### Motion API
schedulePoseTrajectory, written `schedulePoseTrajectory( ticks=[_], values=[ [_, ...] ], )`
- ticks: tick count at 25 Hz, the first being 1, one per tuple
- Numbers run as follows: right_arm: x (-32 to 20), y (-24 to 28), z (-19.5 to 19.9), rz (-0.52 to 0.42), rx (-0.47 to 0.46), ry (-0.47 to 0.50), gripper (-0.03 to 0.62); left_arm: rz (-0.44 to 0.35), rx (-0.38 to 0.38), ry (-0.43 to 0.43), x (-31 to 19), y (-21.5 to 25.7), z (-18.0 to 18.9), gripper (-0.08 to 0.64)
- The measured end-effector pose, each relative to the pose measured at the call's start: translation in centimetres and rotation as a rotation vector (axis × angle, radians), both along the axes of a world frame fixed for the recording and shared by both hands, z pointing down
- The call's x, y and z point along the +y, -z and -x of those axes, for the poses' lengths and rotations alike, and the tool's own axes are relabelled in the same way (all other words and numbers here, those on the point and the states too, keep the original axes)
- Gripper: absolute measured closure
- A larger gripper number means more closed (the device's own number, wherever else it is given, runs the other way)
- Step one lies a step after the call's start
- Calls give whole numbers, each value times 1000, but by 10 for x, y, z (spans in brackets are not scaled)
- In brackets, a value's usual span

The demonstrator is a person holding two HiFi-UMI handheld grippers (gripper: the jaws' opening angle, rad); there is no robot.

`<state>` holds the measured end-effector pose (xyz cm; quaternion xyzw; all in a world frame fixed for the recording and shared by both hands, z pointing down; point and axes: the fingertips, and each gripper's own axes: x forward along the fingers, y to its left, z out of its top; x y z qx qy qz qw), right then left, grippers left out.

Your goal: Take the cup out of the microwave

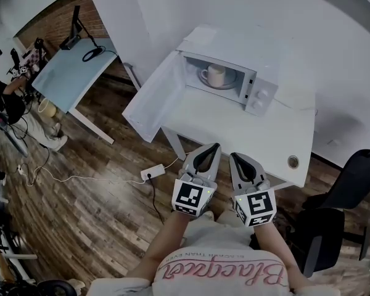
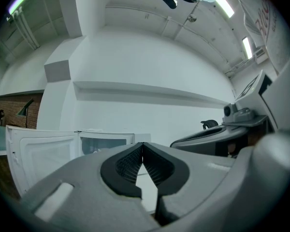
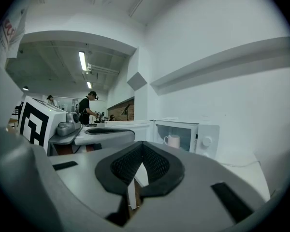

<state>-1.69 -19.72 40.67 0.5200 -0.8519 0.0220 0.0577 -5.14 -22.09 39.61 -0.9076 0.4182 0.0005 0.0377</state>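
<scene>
I see left gripper (image 1: 214,147) and right gripper (image 1: 234,157) pinched together, empty; white table (image 1: 268,134) at twelve o'clock, wood floor (image 1: 80,190) at nine.

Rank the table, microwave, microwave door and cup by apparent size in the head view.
1. table
2. microwave
3. microwave door, nearly as large as the microwave body, so their order is unsure
4. cup, clearly smallest

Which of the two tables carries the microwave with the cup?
The white table at centre, against the wall, not the pale blue desk at far left.
</scene>
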Motion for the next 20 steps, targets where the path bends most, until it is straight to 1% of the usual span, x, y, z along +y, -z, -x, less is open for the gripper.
schedulePoseTrajectory(
  ticks=[5, 9, 17, 20],
  values=[
    [-12, -1, 5, 9, -2, 8, 583, -2, 4, -4, -14, 2, 1, 554],
    [-28, -1, 1, 4, -9, 3, 583, -1, 6, 2, -31, 0, 3, 554],
    [-76, -4, -10, 6, -16, -1, 583, -6, 11, -2, -73, -3, -5, 554],
    [-96, -5, -12, 7, -14, 9, 583, 7, 6, 12, -95, -8, -8, 552]
  ],
)
